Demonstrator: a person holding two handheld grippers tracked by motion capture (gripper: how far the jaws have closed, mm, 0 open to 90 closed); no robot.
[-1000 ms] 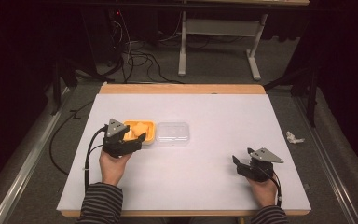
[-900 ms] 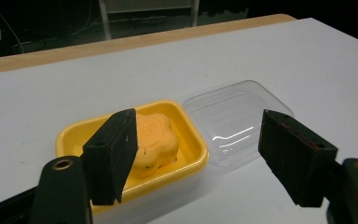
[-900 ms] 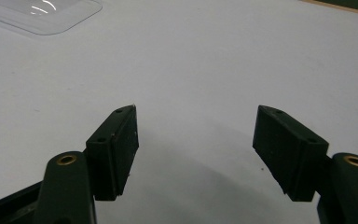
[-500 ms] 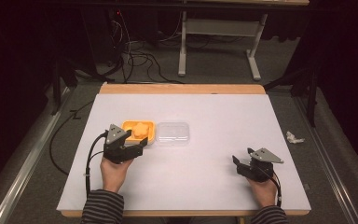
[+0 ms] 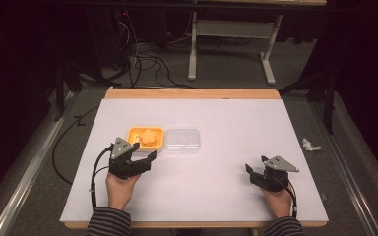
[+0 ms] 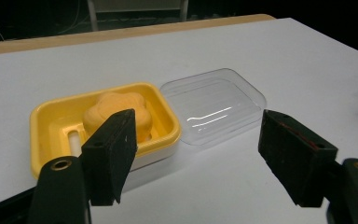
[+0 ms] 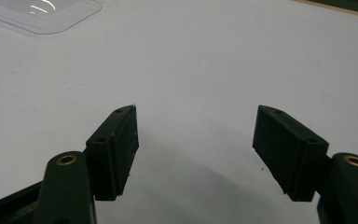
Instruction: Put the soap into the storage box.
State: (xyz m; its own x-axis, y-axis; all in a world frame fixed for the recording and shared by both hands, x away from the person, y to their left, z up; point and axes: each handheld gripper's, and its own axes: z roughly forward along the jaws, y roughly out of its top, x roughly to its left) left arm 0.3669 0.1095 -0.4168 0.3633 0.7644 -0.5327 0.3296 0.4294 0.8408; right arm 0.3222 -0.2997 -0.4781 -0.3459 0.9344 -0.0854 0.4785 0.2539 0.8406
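On the white table [image 5: 216, 187], left of centre: one yellow soap dish [image 5: 146, 138] holding one orange soap [image 5: 149, 136], lobed like a flower, sitting toward the dish's right half in the high view. One clear plastic lid [image 5: 182, 141] lies flat on the table just beside the dish on its right, edges touching or nearly so; cannot tell which. Dish and lid are both rounded rectangles, long axes running left-right across the table, set end to end in a line. Left gripper view shows the dish's slotted floor beside the soap, and a white base under the yellow tray.

Two grippers, one per hand. Left gripper [image 5: 145, 151] sits just in front of the dish, near side, jaws spread wide and gripping nothing; they point at the dish and lid, one jaw overlapping the dish's near corner in its own view. Left hand [image 5: 120, 187] behind it, striped sleeve at the table edge.

Right gripper [image 5: 252, 172] is well apart, near the front right of the table, jaws likewise wide apart and empty over bare table, pointing left toward the lid. One crumpled white scrap [image 5: 310, 145] lies on the floor off the right edge
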